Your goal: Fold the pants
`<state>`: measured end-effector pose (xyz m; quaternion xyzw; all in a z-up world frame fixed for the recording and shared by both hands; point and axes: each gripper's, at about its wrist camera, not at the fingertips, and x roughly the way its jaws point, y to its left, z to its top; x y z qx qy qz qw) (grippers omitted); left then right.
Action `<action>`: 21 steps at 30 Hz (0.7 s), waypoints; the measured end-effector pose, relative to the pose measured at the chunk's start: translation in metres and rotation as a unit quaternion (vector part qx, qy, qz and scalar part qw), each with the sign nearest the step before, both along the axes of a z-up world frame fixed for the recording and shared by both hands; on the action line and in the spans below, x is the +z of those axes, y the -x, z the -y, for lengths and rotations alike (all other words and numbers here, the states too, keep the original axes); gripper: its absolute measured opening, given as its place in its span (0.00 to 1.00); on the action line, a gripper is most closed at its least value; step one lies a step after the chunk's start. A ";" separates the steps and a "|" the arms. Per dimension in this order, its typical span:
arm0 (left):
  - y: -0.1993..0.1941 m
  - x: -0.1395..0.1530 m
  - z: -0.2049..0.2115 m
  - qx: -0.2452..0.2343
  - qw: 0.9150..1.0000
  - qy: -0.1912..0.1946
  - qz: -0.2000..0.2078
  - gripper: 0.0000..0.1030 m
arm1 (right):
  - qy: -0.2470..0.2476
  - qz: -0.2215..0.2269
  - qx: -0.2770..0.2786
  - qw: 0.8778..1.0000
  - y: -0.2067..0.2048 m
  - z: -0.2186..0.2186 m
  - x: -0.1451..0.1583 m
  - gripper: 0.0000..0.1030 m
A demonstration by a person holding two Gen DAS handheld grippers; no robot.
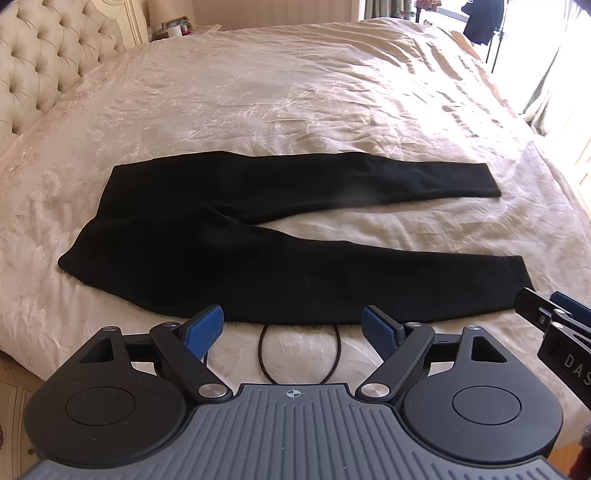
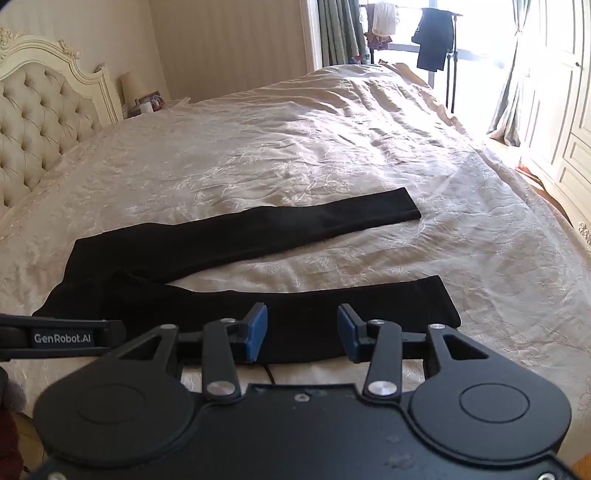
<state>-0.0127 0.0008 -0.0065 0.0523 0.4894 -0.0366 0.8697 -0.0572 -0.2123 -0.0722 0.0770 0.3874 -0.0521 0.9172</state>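
Two hand-held grippers hang over the near edge of a bed [image 1: 295, 92], both tipped downward toward a pair of black pants [image 1: 229, 243] spread flat on the cream, flower-patterned bedspread [image 2: 295, 147]. The pants lie crosswise, waistband toward the tufted headboard [image 1: 40, 62] on the left and both legs running off to the right, split apart in a narrow V with a strip of bedspread showing between them. The far leg [image 2: 295, 225] ends well out on the bed; the near leg [image 2: 332, 306] lies along the bed edge closest to the cameras.

In the left wrist view, the left hand-held gripper [image 1: 293, 328] is released, its blue pads [image 1: 201, 330] spread wide with nothing between them, hovering just short of the near edge of the pants around the seat and upper leg. A loop of thin dark cord [image 1: 301, 354] lies on the bedspread below that gap. The right hand-held gripper [image 2: 302, 332] is also released and empty; in its own view its blue pads stand apart over the near leg, not far from the cuff. Whether its fingertips touch the cloth I cannot tell. Each tool shows at the edge of the other's view.

Beyond the bed, a lamp [image 2: 132, 86] stands beside the headboard, and dark clothes hang on a rack [image 2: 436, 40] by the bright window with curtains [image 2: 336, 33].
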 end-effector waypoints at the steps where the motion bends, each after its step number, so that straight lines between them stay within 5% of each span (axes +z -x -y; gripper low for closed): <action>1: 0.000 0.000 0.000 0.000 1.000 0.000 0.000 0.79 | -0.001 -0.001 0.000 1.000 0.000 0.000 0.000 0.44; 21: -0.003 -0.006 -0.007 0.002 1.000 0.001 -0.009 0.79 | -0.002 -0.018 0.017 1.000 -0.004 -0.002 -0.002 0.44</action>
